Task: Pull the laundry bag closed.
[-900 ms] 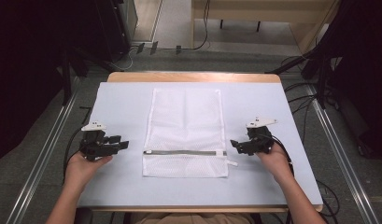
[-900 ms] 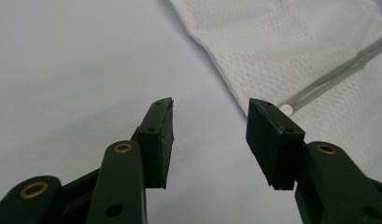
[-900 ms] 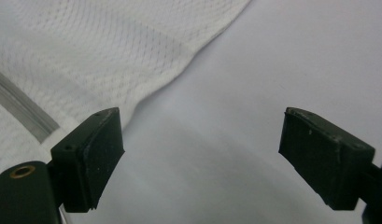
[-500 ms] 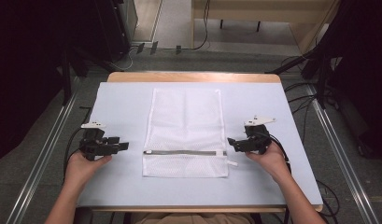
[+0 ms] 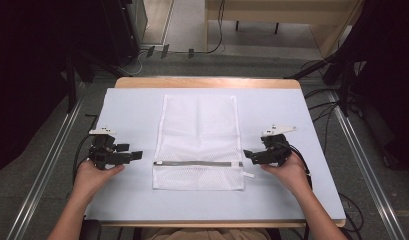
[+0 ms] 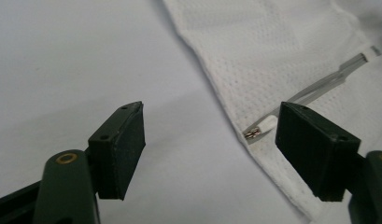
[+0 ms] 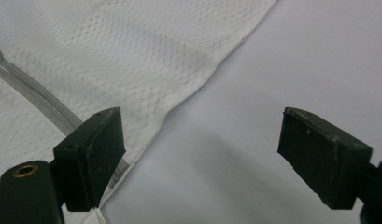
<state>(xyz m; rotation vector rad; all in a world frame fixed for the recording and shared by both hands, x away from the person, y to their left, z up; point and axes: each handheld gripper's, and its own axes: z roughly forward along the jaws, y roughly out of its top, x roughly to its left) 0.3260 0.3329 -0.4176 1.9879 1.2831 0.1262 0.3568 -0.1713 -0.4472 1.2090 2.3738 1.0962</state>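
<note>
A white mesh bag lies flat in the middle of the table, with a grey zipper running across its near part. My left gripper rests on the table just left of the bag and points at the zipper's left end. Its jaws are open and hold nothing. In the left gripper view, the gripper frames the bag's edge and the metal zipper pull. My right gripper is open and sits by the zipper's right end. In the right gripper view, the gripper straddles the bag's hem above the table.
A pale sheet covers the table, and a wooden edge shows at the far side. Cables trail from both grippers. Metal rails run along the floor on both sides. A small white tab sticks out at the bag's right edge.
The right gripper has crept slightly left toward the bag's right edge. The left hand has stayed about where it was. The bag has not moved.
</note>
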